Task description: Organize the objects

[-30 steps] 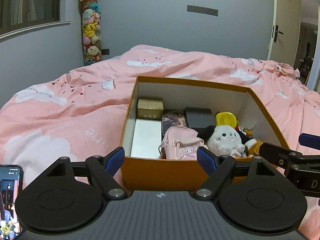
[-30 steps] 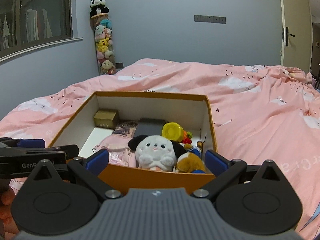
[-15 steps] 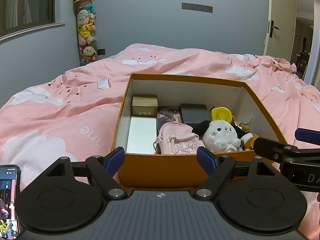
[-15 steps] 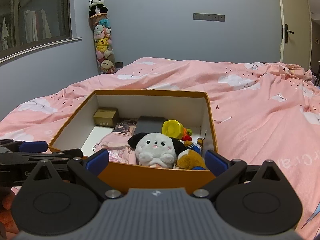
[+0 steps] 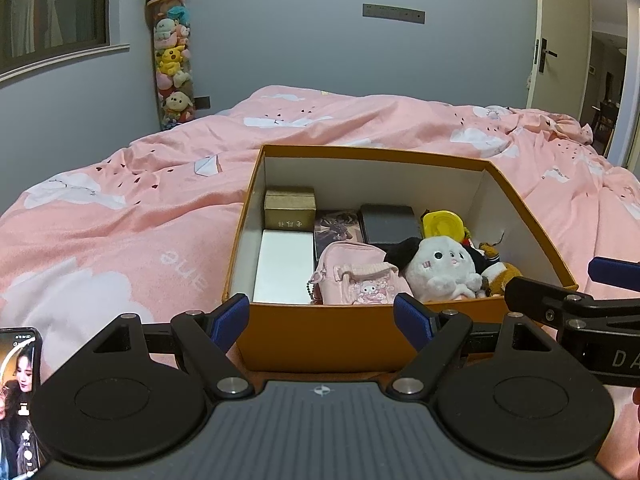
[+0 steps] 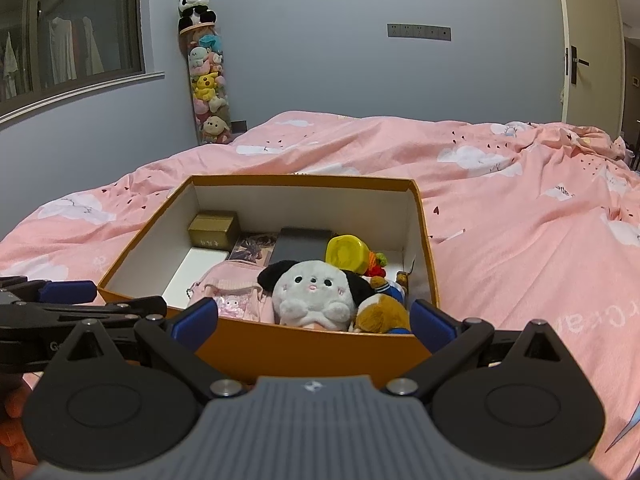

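Note:
An orange box [image 5: 320,338] [image 6: 304,350] sits on the pink bed. Inside lie a gold box [image 5: 290,208], a white flat box [image 5: 284,266], a dark case [image 5: 388,224], a pink pouch [image 5: 356,278], a white plush [image 5: 438,268] [image 6: 310,292], a yellow lid [image 5: 442,224] and small toys. My left gripper [image 5: 322,316] is open and empty, just before the box's near wall. My right gripper [image 6: 314,318] is open and empty at the same wall; it shows at the right of the left wrist view [image 5: 560,304].
The pink cloud-print duvet [image 5: 120,240] spreads all around the box. A tall tube of plush toys [image 5: 172,60] stands by the grey wall. A door [image 5: 560,40] is at the far right. A phone [image 5: 18,400] sits at the lower left.
Both grippers have drawn back and up a little from the box; the box looks slightly smaller and farther. Both stay open and empty.

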Motion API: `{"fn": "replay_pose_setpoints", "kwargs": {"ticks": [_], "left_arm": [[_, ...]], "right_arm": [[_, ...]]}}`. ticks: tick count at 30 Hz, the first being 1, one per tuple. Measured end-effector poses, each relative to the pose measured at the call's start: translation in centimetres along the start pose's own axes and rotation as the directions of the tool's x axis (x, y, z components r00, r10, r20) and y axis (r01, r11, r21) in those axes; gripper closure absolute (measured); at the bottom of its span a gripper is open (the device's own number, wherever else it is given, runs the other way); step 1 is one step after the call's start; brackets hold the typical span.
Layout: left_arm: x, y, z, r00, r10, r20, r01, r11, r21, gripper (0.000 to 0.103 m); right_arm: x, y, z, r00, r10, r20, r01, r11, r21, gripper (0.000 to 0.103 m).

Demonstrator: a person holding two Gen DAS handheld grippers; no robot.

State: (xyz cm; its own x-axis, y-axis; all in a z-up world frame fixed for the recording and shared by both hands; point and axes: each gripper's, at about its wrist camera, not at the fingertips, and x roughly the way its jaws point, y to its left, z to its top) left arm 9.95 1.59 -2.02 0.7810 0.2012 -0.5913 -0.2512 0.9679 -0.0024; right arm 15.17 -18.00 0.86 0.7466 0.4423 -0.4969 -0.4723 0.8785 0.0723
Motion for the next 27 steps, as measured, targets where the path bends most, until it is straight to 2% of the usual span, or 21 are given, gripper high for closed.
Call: {"fn": "replay_pose_setpoints", "kwargs": {"ticks": [27], "left_arm": [[0.13,0.44,-0.12,1.000,0.002,-0.013,-0.002,1.000,-0.003,0.008]], "right_arm": [[0.03,0.11,-0.20,1.000,-0.001,-0.006,0.001,1.000,0.000,0.001]]}}
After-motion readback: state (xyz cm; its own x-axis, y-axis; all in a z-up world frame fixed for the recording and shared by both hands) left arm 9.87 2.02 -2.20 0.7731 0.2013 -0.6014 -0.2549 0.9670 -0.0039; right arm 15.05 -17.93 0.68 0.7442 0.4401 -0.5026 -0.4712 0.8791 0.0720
